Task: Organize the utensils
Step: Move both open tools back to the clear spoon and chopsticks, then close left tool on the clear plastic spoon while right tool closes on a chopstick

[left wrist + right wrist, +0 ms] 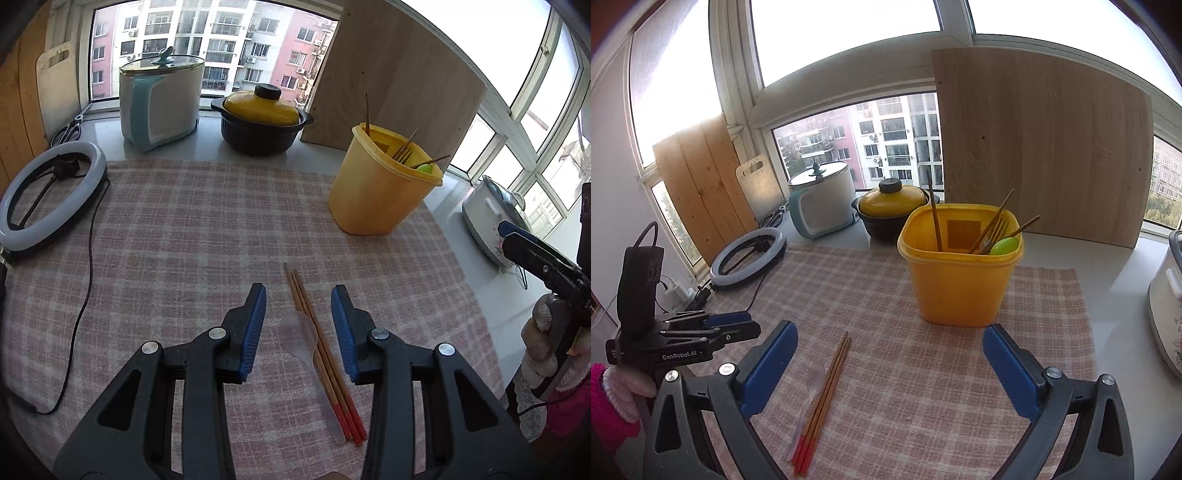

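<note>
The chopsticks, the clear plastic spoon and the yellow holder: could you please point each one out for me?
chopsticks (314, 325), left wrist view, on the bare wooden shafts.
clear plastic spoon (301, 334), left wrist view, on its bowl.
yellow holder (955, 284), right wrist view, on its front wall.

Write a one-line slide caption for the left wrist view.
Open left gripper poised above red-tipped wooden chopsticks and clear plastic spoon on checked cloth, yellow plastic utensil tub beyond.

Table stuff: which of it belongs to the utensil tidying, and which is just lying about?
Part of the job:
chopsticks
clear spoon
yellow holder
left claw, open around the chopsticks

Just lying about:
ring light
yellow-lidded pot
white cooker
scissors
</note>
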Motion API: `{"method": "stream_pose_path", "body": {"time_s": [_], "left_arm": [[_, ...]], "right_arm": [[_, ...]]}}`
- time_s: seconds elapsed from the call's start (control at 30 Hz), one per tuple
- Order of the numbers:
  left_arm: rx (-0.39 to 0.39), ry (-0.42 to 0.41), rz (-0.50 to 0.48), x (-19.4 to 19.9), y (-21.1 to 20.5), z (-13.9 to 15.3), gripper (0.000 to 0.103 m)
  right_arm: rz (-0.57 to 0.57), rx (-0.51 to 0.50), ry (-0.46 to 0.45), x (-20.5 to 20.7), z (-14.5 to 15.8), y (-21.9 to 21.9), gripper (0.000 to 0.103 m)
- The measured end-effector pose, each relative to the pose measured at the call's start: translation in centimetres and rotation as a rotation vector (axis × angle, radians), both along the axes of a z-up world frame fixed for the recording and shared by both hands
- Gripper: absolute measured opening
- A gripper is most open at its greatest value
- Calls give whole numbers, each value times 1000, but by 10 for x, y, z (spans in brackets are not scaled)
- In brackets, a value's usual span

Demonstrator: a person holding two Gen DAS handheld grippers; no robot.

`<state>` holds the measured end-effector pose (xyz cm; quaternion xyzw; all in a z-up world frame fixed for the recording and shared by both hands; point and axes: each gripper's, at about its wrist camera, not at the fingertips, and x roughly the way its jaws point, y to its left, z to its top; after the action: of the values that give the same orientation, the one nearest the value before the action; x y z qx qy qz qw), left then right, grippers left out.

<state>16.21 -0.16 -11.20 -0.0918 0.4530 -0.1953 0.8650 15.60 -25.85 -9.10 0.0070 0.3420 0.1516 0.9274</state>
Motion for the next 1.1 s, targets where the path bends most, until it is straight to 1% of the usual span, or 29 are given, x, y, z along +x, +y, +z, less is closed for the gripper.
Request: {"method": "stream_pose_path", "body": {"time_s": [0.1, 0.17, 0.27, 0.33, 0.47, 0.6, 0.67, 0.8, 0.83, 0.97, 1.1], "left_arm": [[-13, 83, -16, -6, -5, -26, 37], [-10, 121, -30, -9, -11, -39, 37], [18, 163, -51, -9, -22, -53, 33], [44, 172, -46, -3, -25, -60, 33], [45, 233, -24, 10, -22, -73, 33], [79, 251, -52, 16, -26, -78, 33], [76, 260, -55, 19, -27, -79, 33], [81, 266, -56, 26, -31, -82, 33], [88, 265, -56, 27, -33, -83, 33], [105, 266, -71, 28, -38, -88, 33], [128, 247, -77, 28, -42, -89, 33]], "right_arm": [[20, -14, 69, 6, -25, 9, 100], [33, 30, 122, 8, -39, 9, 98], [48, 74, 185, 9, -56, 8, 98], [54, 71, 208, 9, -65, 9, 98], [29, 87, 220, 9, -73, 2, 98], [1, 111, 235, 10, -77, -11, 94], [-6, 129, 257, 10, -79, -17, 88], [-16, 134, 278, 10, -84, -24, 83], [-15, 134, 283, 10, -85, -25, 80], [-10, 142, 296, 10, -86, -25, 79], [1, 132, 300, 10, -85, -22, 77]]}}
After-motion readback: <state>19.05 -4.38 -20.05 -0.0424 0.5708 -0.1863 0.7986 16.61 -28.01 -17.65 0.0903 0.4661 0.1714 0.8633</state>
